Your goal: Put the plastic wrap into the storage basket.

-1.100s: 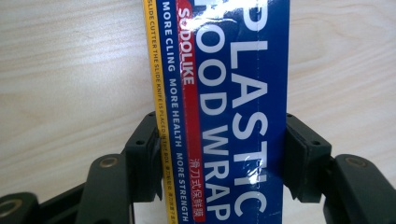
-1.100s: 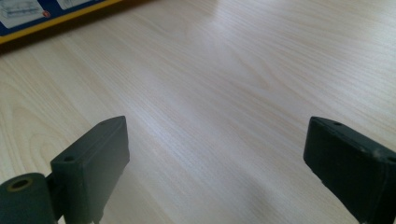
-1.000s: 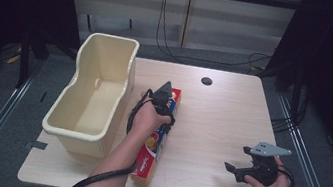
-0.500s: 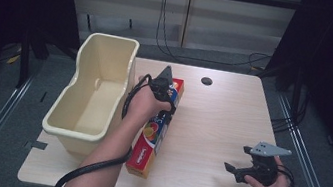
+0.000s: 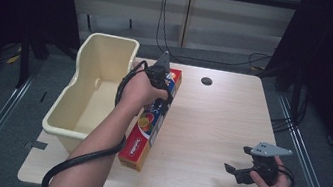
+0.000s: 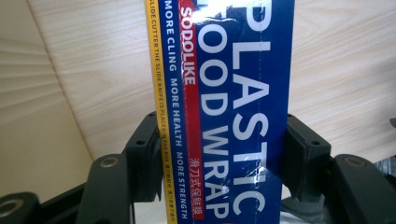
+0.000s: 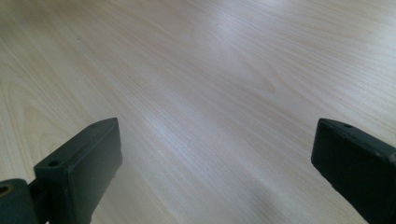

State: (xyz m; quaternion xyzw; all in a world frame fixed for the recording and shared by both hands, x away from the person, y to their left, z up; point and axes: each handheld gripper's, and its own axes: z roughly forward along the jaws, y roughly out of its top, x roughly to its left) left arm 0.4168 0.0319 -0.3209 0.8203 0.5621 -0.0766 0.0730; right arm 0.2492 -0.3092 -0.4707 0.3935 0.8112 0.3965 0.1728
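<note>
Plastic wrap box [image 5: 152, 121], clamped in the left claw [image 5: 161, 85] beside the bin's [image 5: 82, 110] 3 o'clock wall, should lift level; right claw [image 5: 238, 170] idles wide over the table [image 5: 210, 125].

Quick headcount of what's on the table [image 5: 209, 130]: one long box of plastic food wrap [image 5: 152, 121], blue with a red end, same box seen up close in the left gripper view. One cream plastic bin [image 5: 97, 87], sitting at the table's left edge. Two handheld grippers, so one left gripper [image 5: 164, 80] and one right gripper [image 5: 239, 163], each with two black jaws. One small dark round hole [image 5: 206, 81] in the tabletop near the far edge.
</note>
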